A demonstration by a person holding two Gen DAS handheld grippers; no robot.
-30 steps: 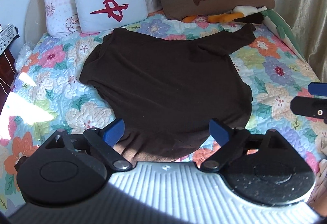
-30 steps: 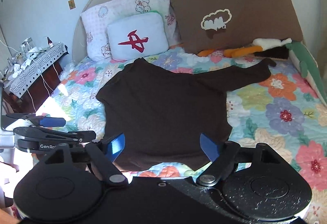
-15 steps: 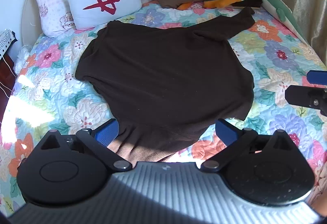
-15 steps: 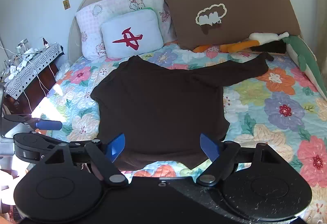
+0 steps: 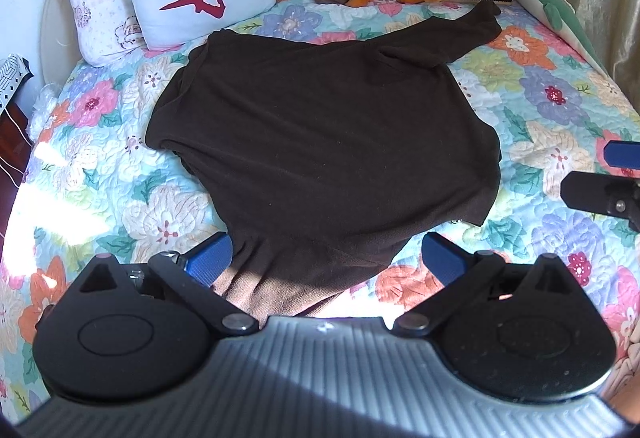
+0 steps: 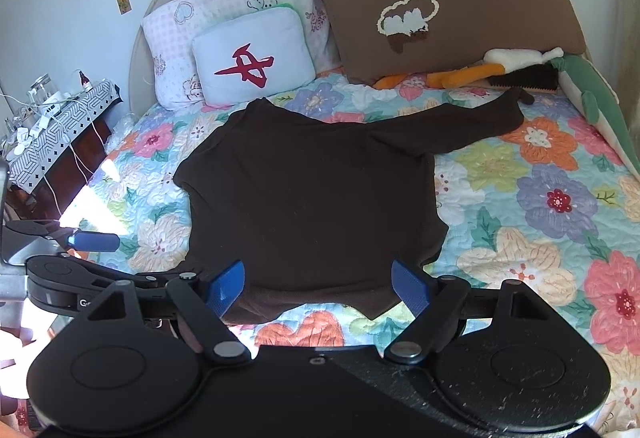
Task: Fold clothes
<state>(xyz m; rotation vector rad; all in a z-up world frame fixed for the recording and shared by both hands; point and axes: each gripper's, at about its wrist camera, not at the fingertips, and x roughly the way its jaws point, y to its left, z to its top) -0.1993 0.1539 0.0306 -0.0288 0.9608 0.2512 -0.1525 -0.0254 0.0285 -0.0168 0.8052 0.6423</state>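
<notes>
A dark brown long-sleeved top lies spread flat on the flowered bedspread; it also shows in the right wrist view. One sleeve stretches toward the far right; the left side is folded in. My left gripper is open and empty, above the top's near hem. My right gripper is open and empty, also over the near hem. Each gripper shows at the edge of the other's view, the right one and the left one.
Pillows line the headboard: a pink one, a light blue one with a red mark and a brown one. Plush toys lie at the back right. A cluttered nightstand stands left of the bed.
Both grippers have moved forward and down a little toward the top's near hem, so the top looks larger. The top has not moved and both grippers stay open.
</notes>
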